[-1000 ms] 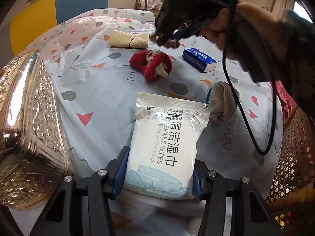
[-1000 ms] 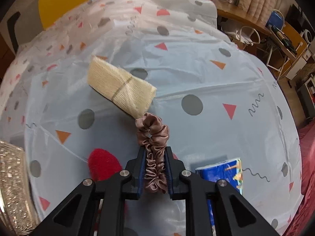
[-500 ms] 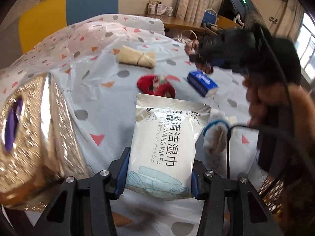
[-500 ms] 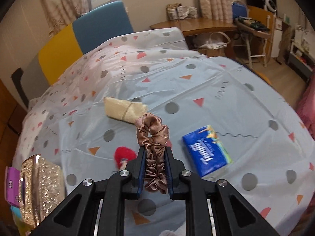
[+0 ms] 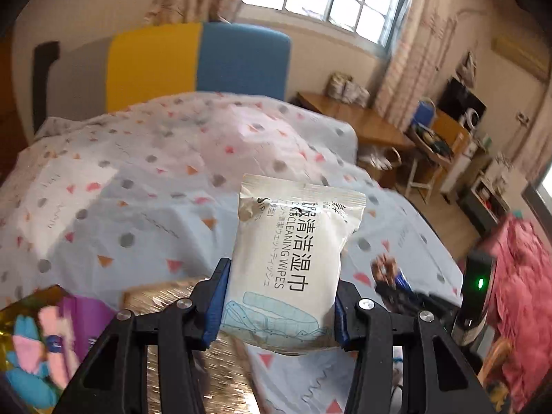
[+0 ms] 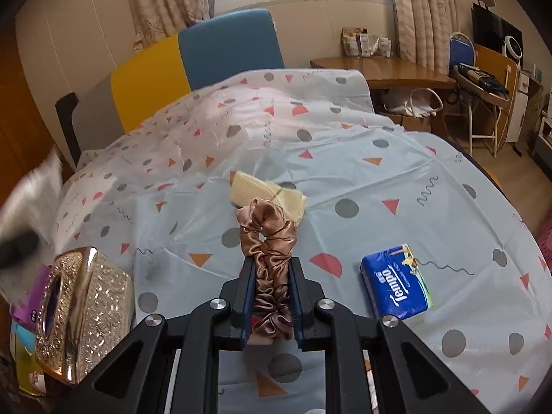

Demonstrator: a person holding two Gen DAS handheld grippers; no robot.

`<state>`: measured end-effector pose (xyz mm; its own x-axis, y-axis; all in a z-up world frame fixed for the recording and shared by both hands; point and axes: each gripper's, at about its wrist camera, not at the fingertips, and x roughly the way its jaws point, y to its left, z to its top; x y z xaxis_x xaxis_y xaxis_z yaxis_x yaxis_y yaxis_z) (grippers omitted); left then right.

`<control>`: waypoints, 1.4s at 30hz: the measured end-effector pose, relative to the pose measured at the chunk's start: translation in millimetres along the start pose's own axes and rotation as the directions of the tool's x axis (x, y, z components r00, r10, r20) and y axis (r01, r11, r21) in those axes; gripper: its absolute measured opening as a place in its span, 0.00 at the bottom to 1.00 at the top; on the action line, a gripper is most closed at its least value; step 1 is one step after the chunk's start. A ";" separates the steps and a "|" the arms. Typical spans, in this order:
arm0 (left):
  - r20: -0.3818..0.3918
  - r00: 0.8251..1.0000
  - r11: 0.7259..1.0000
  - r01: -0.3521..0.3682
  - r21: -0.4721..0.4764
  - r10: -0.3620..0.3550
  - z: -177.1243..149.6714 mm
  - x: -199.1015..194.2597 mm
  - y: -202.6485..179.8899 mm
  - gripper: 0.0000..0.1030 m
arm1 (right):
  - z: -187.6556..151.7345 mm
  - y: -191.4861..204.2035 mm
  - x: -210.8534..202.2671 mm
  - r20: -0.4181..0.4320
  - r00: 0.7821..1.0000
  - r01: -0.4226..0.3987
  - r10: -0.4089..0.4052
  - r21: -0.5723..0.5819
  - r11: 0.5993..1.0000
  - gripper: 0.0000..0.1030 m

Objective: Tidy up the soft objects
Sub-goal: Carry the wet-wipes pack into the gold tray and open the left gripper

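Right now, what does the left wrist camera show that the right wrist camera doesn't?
Only the left wrist view shows the pack of wipes clamped in the left tool. Only the right wrist view shows the blue tissue pack and cream cloth roll lying on the bedspread. Both show the brown scrunchie, held by the right tool, and the gold box.

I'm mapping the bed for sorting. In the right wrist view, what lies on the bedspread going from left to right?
Gold embossed tissue box → brown scrunchie clamped in the right claw → blue Tempo tissue pack. The cream folded cloth sits behind the scrunchie, so I leave it unplaced.
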<state>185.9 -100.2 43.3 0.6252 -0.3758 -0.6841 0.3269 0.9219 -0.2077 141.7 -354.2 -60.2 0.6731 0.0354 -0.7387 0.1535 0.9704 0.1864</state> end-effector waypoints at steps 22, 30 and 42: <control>-0.025 0.878 0.786 -0.441 -0.434 0.479 -135.3 -140.2 288.7 0.49 | -10.0 25.6 11.0 -0.039 0.998 0.041 -0.047 -0.140 0.989 0.16; -0.148 0.869 0.702 -0.471 -0.534 0.471 -211.2 -133.6 322.4 0.49 | -13.1 29.6 15.6 -0.054 0.995 0.072 -0.081 -0.158 0.985 0.16; -0.168 0.837 0.668 -0.523 -0.529 0.521 -205.5 -117.9 350.6 0.59 | -16.6 30.0 22.8 -0.077 0.988 0.117 -0.131 -0.167 0.979 0.16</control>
<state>81.2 286.7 -92.6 0.5748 0.1821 -0.7978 -0.4832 0.8623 -0.1513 149.6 -320.2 -82.2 0.5891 -0.0738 -0.8047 0.1085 0.9940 -0.0117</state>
